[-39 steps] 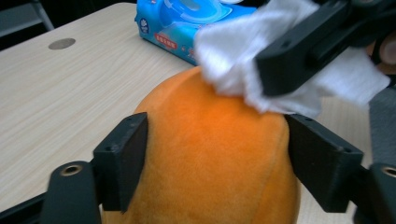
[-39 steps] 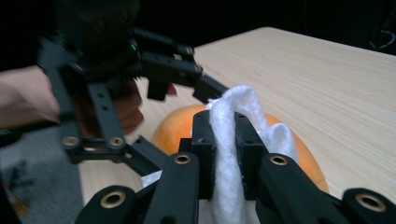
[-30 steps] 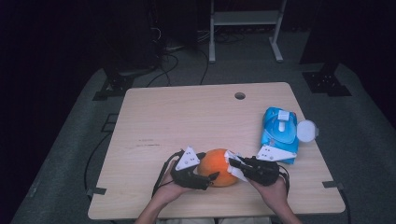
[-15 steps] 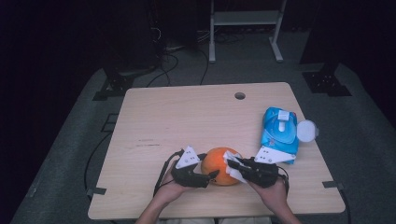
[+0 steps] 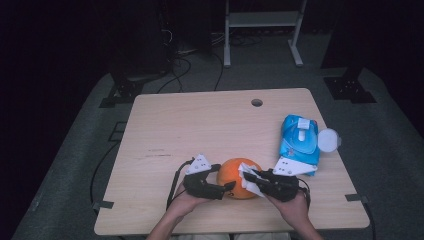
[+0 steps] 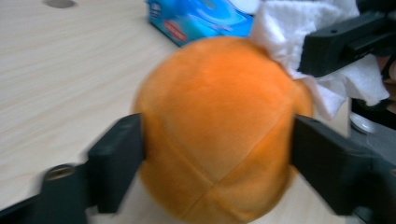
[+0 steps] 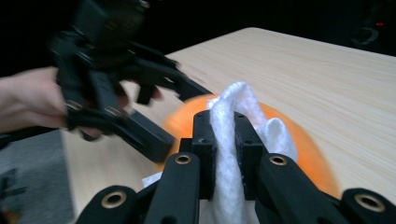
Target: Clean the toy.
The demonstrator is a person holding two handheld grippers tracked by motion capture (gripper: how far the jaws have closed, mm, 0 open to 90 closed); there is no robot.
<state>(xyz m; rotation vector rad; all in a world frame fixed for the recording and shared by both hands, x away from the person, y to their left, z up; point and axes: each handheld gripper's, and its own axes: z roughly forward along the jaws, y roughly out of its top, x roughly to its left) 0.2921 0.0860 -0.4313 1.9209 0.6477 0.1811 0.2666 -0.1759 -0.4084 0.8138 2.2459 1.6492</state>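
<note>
An orange plush ball [image 5: 237, 176] rests on the wooden table [image 5: 200, 125] near its front edge. My left gripper [image 5: 226, 185] is shut on the ball [image 6: 217, 126], one jaw on each side. My right gripper [image 5: 246, 177] is shut on a white wipe [image 5: 248, 180], pressed against the ball's right side. In the right gripper view the wipe [image 7: 231, 135] stands pinched between the jaws over the ball [image 7: 308, 149], with the left gripper [image 7: 166, 114] beyond. The wipe [image 6: 327, 56] also drapes over the ball's upper right in the left gripper view.
A blue pack of wipes [image 5: 299, 141] lies to the right of the ball, its white lid [image 5: 328, 139] flipped open past the table's right edge. A small round hole [image 5: 256, 102] sits near the table's far edge. Black stands and cables cover the floor behind.
The right gripper and the wipe have shifted slightly against the ball's right side. The left gripper and the ball have stayed in place.
</note>
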